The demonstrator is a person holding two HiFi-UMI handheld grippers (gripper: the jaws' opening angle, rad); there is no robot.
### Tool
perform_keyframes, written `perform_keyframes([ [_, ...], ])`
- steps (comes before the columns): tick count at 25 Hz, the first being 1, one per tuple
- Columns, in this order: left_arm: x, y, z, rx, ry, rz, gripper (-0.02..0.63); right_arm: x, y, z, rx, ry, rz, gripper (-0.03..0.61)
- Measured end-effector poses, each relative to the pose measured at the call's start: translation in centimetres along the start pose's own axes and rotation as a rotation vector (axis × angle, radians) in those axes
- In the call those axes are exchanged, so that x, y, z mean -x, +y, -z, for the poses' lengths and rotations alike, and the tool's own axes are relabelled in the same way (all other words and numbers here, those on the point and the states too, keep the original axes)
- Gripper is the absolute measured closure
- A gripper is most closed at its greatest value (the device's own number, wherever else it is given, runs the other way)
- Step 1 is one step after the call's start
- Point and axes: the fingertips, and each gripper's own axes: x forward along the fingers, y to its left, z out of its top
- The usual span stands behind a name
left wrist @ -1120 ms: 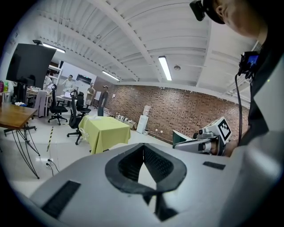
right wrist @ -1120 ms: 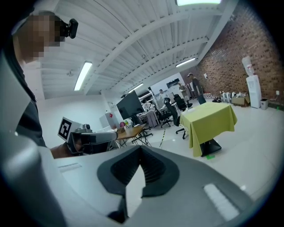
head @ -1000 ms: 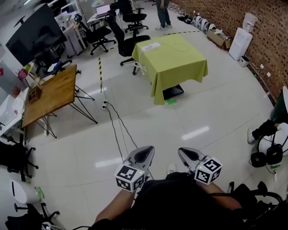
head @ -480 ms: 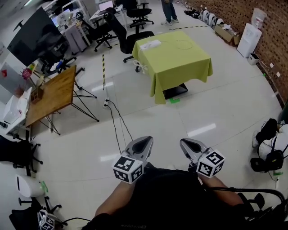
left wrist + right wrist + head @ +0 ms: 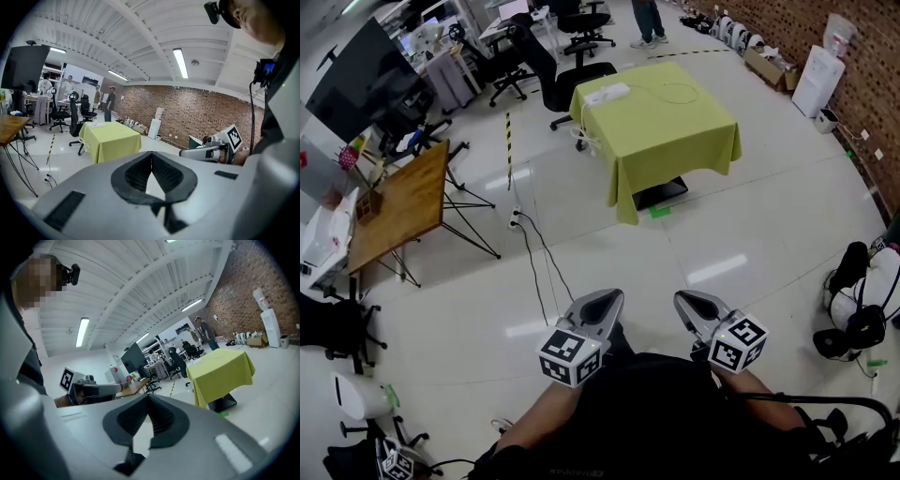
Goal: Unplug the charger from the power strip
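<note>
A white power strip (image 5: 607, 93) lies at the far left corner of a table with a yellow-green cloth (image 5: 675, 131), with a thin white cable looped across the top. The charger is too small to make out. The table stands several steps away across the floor. My left gripper (image 5: 605, 298) and right gripper (image 5: 686, 300) are held side by side low in the head view, both pointing toward the table. Both are shut with nothing between the jaws. The left gripper view shows its shut jaws (image 5: 151, 157) and the table (image 5: 112, 140) beyond. The right gripper view shows the same (image 5: 148, 397), with the table (image 5: 220, 373) at the right.
A wooden table (image 5: 398, 202) on thin black legs stands left. A floor socket (image 5: 517, 221) trails black cables toward me. Office chairs (image 5: 577, 80) crowd behind the green table. A person (image 5: 649, 19) stands far back. Headphones and bags (image 5: 853, 314) lie at right by the brick wall.
Both grippers and the view have advanced across the floor toward the green table, which now sits slightly nearer. The jaws stayed shut.
</note>
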Motion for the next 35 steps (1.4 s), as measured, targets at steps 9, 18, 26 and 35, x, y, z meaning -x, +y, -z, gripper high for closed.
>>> perform_keyframes([
  [9, -3.9, 9.3, -2.7, 0.012, -0.012, 0.003, 0.606, -8.2, -3.6, -2.7, -0.002, 0.03, 0.042, 0.575],
  [18, -5.5, 21.3, -8.6, 0.017, -0.079, 0.017, 0.606, -20.8, -4.3, -9.0, 0.074, 0.056, 0.051, 0.575],
  [26, -6.9, 28.9, -10.0, 0.014, -0.062, 0.037, 0.606, -27.1, -5.7, -11.3, 0.087, 0.058, 0.097, 0.575],
  [35, -9.9, 32.7, -11.3, 0.031, -0.037, 0.035, 0.606, -31.1, -8.7, -13.5, 0.061, 0.068, 0.097, 0.575],
])
